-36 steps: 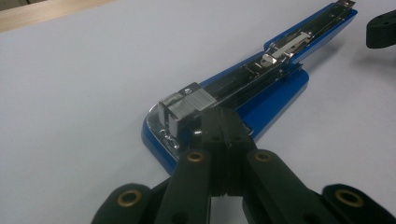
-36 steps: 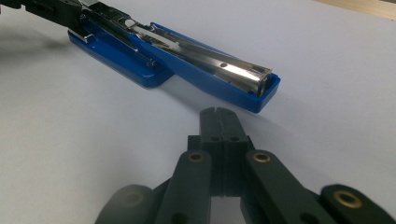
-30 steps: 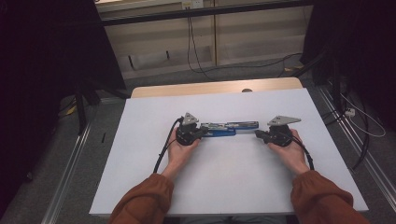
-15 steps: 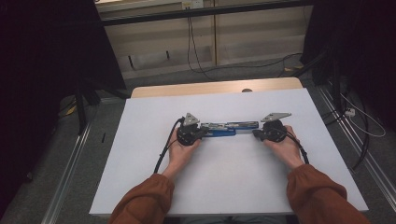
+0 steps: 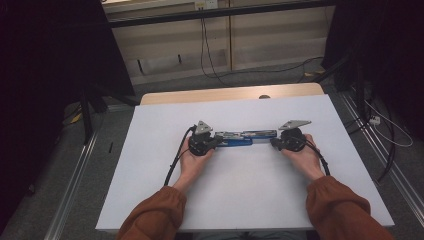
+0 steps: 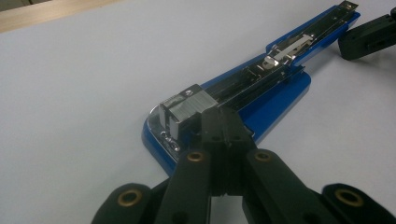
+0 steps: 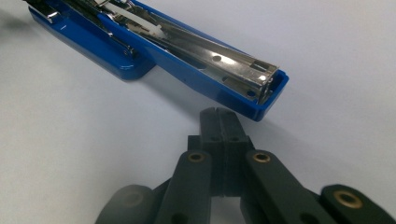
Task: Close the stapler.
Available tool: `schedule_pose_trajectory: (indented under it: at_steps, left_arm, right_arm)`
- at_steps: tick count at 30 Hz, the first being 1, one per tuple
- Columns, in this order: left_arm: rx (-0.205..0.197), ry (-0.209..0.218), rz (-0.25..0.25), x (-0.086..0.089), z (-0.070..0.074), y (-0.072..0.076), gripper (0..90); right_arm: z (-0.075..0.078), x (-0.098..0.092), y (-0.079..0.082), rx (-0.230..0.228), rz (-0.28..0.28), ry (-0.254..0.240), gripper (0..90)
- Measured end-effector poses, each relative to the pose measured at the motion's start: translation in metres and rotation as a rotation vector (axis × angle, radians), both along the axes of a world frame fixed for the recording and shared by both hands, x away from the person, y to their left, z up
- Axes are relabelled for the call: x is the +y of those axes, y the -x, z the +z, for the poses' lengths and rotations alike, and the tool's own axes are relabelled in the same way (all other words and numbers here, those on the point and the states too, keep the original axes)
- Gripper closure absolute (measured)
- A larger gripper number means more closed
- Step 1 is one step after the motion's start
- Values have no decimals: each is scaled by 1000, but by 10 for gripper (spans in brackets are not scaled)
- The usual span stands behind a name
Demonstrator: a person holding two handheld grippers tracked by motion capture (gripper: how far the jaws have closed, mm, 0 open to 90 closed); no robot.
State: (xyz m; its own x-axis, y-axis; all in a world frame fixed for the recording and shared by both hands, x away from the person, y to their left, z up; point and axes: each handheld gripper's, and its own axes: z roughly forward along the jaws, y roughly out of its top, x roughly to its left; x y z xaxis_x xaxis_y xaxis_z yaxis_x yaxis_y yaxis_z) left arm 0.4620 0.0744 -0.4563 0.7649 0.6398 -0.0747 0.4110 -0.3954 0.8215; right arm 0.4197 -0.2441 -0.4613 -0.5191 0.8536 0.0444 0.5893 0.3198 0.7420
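A blue stapler (image 5: 245, 138) lies swung open flat on the white table top (image 5: 250, 190), its metal magazine facing up. My left gripper (image 5: 218, 140) is shut, with nothing between its jaws. Its tips (image 6: 223, 122) rest against the stapler (image 6: 275, 88) at its left end, beside a block of staples (image 6: 184, 106). My right gripper (image 5: 273, 142) is also shut and holds nothing. In the right gripper view its tips (image 7: 218, 119) stand just short of the stapler (image 7: 187, 56) at its other blue end. The right gripper (image 6: 345, 44) shows at the far end in the left gripper view.
A wooden strip (image 5: 230, 94) runs along the table's far edge. Cables (image 5: 380, 125) lie on the floor to the right, and a metal rail (image 5: 75, 190) runs along the left. Both orange sleeves (image 5: 155, 215) come in from the bottom.
My right hand has shifted a little to the left, bringing its gripper closer to the stapler's right end. The left gripper and the stapler have stayed put.
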Motion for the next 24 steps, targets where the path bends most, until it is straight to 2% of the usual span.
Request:
schedule_pose_trajectory:
  at_steps: [9,24]
  left_arm:
    - [-12,-11,4,-1,0,1,900]
    - [-9,0,3,-1,0,1,900]
  right_arm:
    - [-1,0,-3,-7,-7,-9,900]
    - [-1,0,-4,-12,-5,-13,900]
